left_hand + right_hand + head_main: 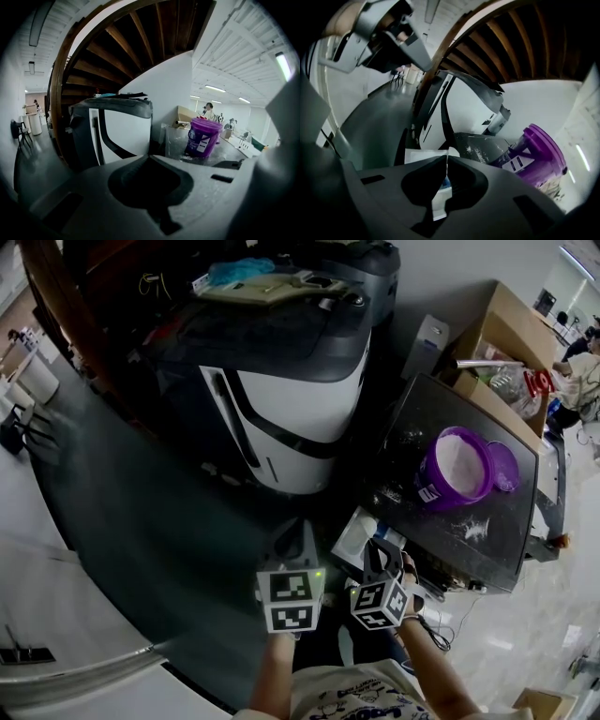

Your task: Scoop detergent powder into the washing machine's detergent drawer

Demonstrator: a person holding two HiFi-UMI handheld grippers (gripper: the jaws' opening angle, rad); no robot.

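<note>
A purple detergent bucket (457,468) (202,136) (536,157) stands open on the dark table (422,418), full of white powder, with its lid (507,465) beside it. The white detergent drawer (356,532) (419,155) lies below the table's near edge, just ahead of my right gripper. The washing machine (300,399) (117,126) (457,108) stands to the left of the table. My left gripper (298,538) (150,158) is shut and empty, held low in front of the machine. Also shut with nothing in it, my right gripper (380,554) (446,158) hangs next to it.
Spilled powder (476,529) dots the table near the bucket. A cardboard box (511,334) with clutter sits behind the table, and a person (581,371) is at the far right. Cloths and odds lie on the machine's top (272,282). A wooden staircase (126,37) curves overhead.
</note>
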